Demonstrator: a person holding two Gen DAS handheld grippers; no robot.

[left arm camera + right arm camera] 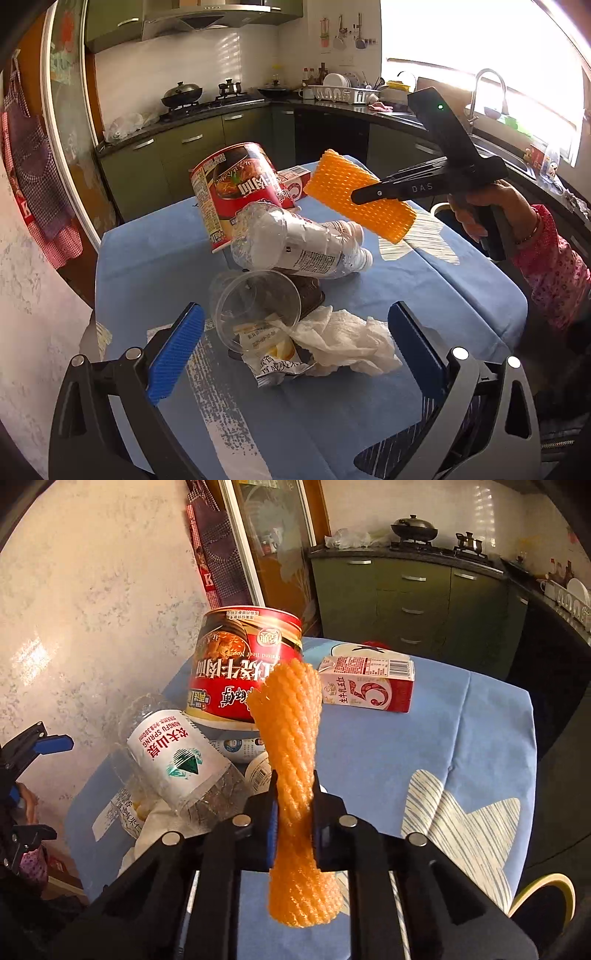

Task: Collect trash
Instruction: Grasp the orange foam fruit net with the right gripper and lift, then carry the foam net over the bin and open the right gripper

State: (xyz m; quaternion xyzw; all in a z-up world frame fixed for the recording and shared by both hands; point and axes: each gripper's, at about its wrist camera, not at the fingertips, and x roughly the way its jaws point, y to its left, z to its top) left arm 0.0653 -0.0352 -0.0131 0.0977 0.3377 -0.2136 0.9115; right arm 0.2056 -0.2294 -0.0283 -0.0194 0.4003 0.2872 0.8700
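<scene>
Pinched between our right gripper's [293,834] pads, the orange foam net [288,760] is lifted off the table [369,760], with the noodle cup [243,672] and bottles [173,764] just beyond. Soft mesh could slip free. Our left gripper [295,354] hangs open over the tissue [347,339].

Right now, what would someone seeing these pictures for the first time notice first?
The bright orange foam net, pinched in the right gripper above the blue tablecloth. Behind it a big red noodle cup leans tilted over crushed clear bottles. The left gripper stands open before a crumpled white tissue.
</scene>
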